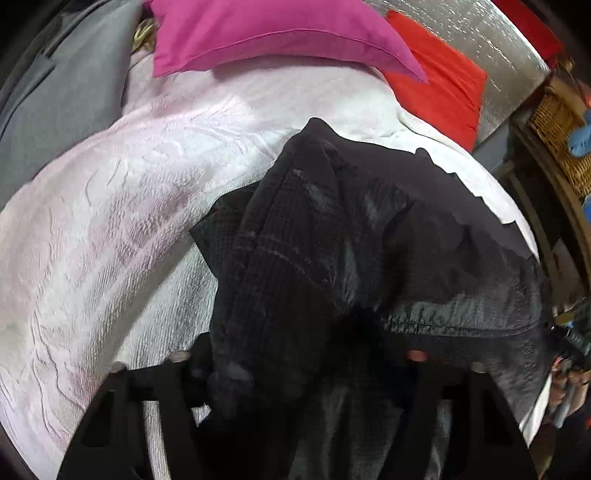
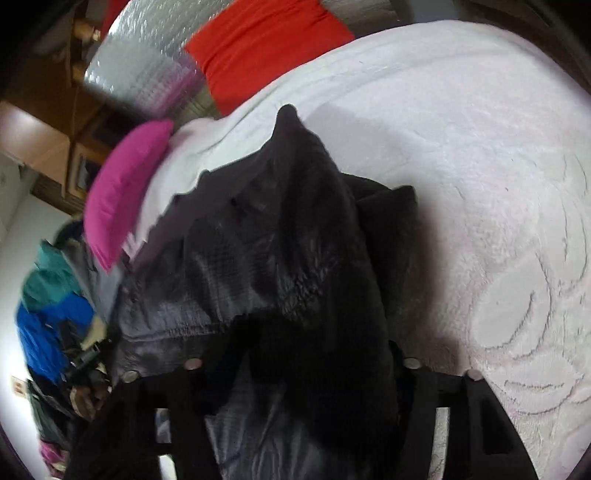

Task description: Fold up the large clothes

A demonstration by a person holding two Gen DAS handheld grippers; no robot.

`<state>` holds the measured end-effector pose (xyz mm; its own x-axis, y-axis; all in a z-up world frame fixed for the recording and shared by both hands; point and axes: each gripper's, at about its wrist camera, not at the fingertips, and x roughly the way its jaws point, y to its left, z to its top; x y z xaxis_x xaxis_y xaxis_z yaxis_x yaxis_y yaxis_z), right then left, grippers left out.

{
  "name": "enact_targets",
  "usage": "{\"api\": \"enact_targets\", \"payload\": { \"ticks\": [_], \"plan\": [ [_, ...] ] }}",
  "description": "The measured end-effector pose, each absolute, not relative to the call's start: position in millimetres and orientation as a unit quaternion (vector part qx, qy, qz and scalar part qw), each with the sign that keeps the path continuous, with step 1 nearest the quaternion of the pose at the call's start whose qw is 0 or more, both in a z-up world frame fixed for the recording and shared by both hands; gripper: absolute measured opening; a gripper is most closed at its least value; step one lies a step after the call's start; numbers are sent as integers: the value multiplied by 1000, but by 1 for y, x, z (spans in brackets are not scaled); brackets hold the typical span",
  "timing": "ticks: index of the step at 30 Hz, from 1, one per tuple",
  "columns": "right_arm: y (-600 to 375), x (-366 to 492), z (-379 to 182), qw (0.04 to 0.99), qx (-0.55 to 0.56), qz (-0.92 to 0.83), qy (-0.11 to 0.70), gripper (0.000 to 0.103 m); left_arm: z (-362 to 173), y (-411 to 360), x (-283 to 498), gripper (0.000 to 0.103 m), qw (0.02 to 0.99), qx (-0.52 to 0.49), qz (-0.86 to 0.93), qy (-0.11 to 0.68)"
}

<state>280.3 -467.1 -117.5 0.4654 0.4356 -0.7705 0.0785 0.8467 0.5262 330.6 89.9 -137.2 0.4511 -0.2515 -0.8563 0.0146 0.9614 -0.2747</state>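
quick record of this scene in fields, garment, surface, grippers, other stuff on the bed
garment: dark jacket, bunched, partly lifted off the bed
surface: white textured bedspread
left gripper: jacket fabric between its fingers, seemingly gripped
right gripper: jacket fabric between its fingers, seemingly gripped
pillows: magenta pillow, red pillow at the far end
beside bed: heap of coloured clothes

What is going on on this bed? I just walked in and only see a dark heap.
A person is working a dark jacket with a handheld gripper in each hand. The garment drapes over and between both the left gripper and the right gripper, bunched rather than folded. It lies on a pale bedspread, below a pink pillow and a red one.
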Motion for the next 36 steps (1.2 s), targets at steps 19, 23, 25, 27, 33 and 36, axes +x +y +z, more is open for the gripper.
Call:
{"api": "enact_targets", "payload": {
  "ticks": [19, 23, 25, 27, 33, 36],
  "plan": [
    [-441, 284, -84, 830, 197, 96, 514, 25, -118, 65, 338, 22, 858, -31, -72, 507],
    [-429, 275, -43, 846, 181, 106, 490, 22, -89, 64, 328, 18, 872, -24, -69, 484],
    [-416, 268, -16, 856, 164, 120, 475, 20, -63, 66, 315, 18, 884, -28, -73, 460],
    [-403, 253, 16, 868, 144, 136, 455, 20, -31, 66, 294, 17, 899, -22, -80, 430],
    [-402, 172, 48, 887, 145, 163, 408, 20, 12, 84, 206, 18, 924, -30, -89, 371],
    [-414, 139, 4, 873, 175, 157, 426, 20, -19, 90, 178, 19, 917, -55, -96, 384]
  ]
}}
